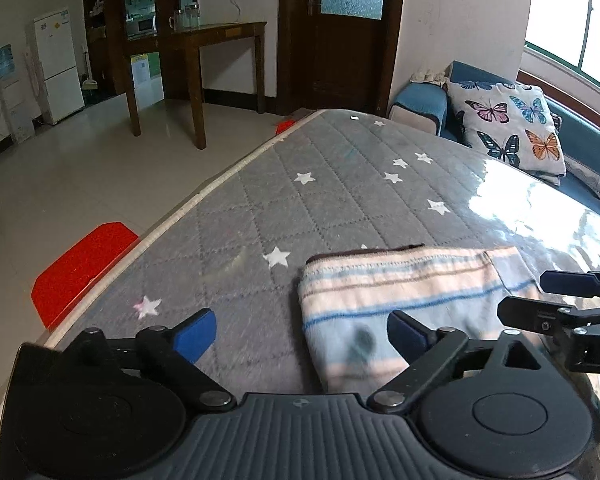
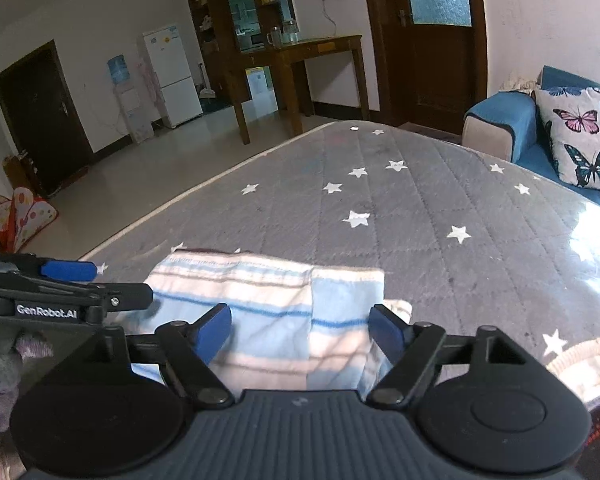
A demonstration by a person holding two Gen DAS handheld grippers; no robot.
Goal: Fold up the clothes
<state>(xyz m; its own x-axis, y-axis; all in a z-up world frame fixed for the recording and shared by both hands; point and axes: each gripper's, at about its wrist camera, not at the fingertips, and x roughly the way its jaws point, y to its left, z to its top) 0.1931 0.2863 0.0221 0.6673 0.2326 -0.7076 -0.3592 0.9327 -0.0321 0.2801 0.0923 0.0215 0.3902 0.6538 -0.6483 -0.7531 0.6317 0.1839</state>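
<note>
The left tool point(image 1: 302, 334) stands wide, its blue pads point(image 1: 196, 336) well apart with nothing pressed between them; the left pad hangs over bare quilt, the right pad over the near left part of the folded striped cloth point(image 1: 400, 300). The right tool point(image 2: 302, 330) is also spread wide and grips nothing, both of its blue pads point(image 2: 216, 330) poised over the same cloth, which lies flat between and just beyond them. Whether any pad brushes the fabric cannot be told. That cloth, pale cream and light blue with darker blue and brown stripes and a dark edge on its far side, rests folded on the near end of the table point(image 1: 340, 184), which is covered in a grey quilted sheet with white stars under a glossy clear film. From the left wrist view the right tool enters at 3 o'clock, beside the cloth's right edge; from the right wrist view the left tool shows at 9 o'clock. A red stool point(image 1: 80, 268) sits at 9 o'clock below the table's left edge. Farther off, at 2 o'clock, a butterfly-print pillow point(image 1: 512, 124) leans on a blue sofa point(image 1: 420, 100). At 12 o'clock stands a dark wooden side table point(image 1: 204, 40), and at 10 o'clock a white fridge point(image 1: 58, 64).
</note>
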